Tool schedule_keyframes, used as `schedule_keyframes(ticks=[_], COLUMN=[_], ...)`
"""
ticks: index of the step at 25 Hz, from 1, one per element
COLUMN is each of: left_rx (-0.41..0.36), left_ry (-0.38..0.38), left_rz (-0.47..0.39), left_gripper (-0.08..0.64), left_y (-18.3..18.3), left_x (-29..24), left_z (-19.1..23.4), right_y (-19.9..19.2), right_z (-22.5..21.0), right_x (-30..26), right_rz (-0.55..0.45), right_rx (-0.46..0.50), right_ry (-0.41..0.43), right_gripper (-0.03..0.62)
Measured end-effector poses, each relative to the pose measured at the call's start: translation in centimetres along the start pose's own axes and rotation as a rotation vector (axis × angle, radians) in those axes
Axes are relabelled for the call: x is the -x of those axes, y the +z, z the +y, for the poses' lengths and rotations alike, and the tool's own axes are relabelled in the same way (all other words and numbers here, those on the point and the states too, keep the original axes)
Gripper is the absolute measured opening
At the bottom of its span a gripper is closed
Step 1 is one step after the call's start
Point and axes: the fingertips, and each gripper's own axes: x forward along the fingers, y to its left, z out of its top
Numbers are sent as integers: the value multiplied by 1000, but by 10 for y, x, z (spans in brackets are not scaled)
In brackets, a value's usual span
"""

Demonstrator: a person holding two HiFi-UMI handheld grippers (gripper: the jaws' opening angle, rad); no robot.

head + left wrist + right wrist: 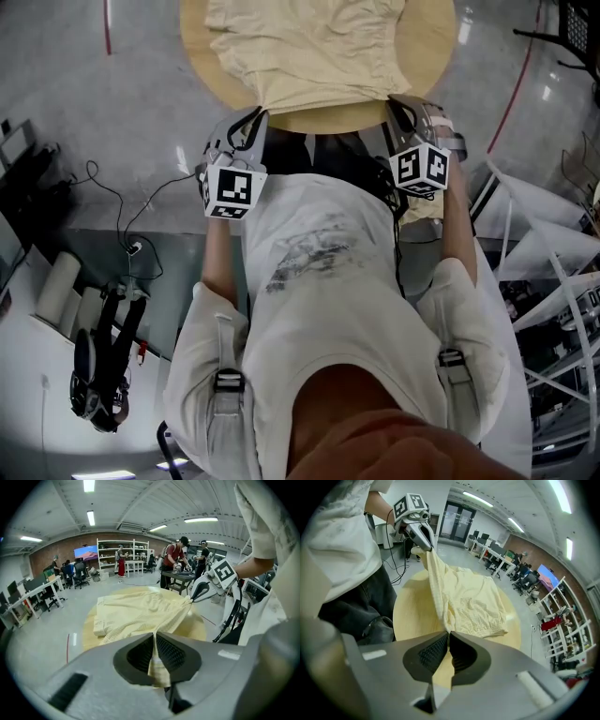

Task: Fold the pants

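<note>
- Two grippers are close to you, at the near side of the table point(202, 42).
- Your left gripper point(154, 644) is squeezed tight on one near corner of the pants point(309, 47). A strip of yellow cloth is pinched in its jaws.
- Your right gripper point(447, 645) is squeezed tight on the other near corner. Yellow cloth pokes out behind its jaws too.
- Both corners are up off the table. The near edge of the pants stretches from one gripper to the other.
- A bit farther out, the cloth slopes down from your grippers to the wood.
- Farther still, the rest of the pants lies wrinkly on the round table. It covers the middle, and bare wood shows at the sides.
- At the far end there is a bunched edge point(487, 632). I cannot tell if it is the waist or a cuff.
- I think the fold has only just begun. You have grabbed and lifted, but nothing is laid over yet.
- I think these steps are left: carry the near edge over to the far end, lay it down and let go. You may need to fold once more after that.
- Way behind the table are desks point(42, 590), shelves point(122, 555) and people point(180, 555). They are not part of the job.
</note>
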Motion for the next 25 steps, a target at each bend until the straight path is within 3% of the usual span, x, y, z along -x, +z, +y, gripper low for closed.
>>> schedule_keyframes(ticks=[11, 25], left_rx=[-61, -100], left_ry=[56, 79], left_rz=[-55, -102], left_gripper=[28, 27], left_y=[49, 107], left_x=[7, -28], left_z=[45, 116], right_y=[30, 54], right_z=[-41, -122], right_x=[14, 5], right_rz=[-52, -71], right_rx=[-50, -110], right_ry=[-113, -259], right_gripper=[26, 25])
